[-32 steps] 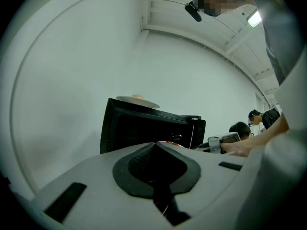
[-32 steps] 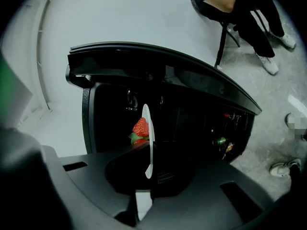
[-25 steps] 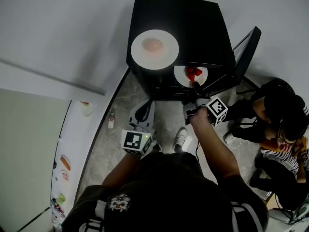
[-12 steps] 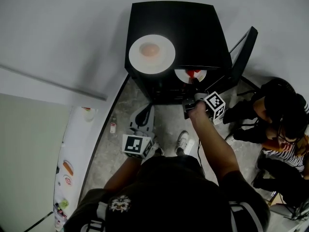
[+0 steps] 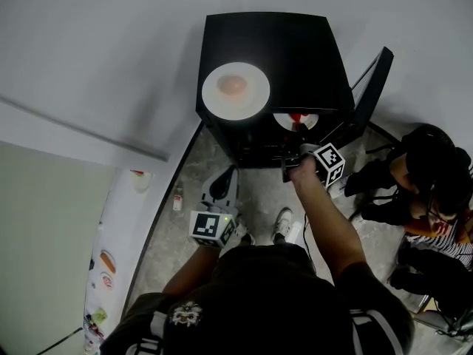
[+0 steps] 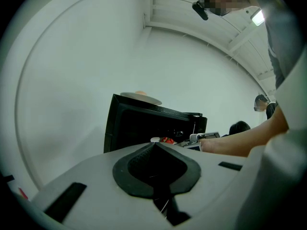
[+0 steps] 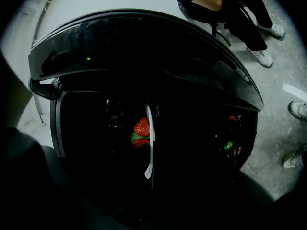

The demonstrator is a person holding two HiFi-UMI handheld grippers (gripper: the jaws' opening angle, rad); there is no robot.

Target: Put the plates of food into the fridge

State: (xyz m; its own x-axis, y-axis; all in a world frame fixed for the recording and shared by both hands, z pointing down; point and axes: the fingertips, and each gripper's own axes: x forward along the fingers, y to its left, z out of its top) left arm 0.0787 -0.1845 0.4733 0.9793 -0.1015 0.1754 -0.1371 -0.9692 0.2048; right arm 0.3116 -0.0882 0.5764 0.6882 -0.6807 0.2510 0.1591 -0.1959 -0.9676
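We pinch the white round plate of red strawberries (image 5: pixel 283 120) in our right gripper (image 5: pixel 298 133), partway inside the open black fridge (image 5: pixel 295 50), while the white plate of pinkish food (image 5: pixel 236 87) waits on its top and our left gripper (image 5: pixel 220 185) hangs pressed together, empty.

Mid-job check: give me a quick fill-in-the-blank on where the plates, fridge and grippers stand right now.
1. The plate in the right gripper carries ___.
2. The second plate sits on ___ of the fridge.
3. The fridge door stands ___.
4. The left gripper is shut and holds ___.

Missing words: strawberries; top; open; nothing.
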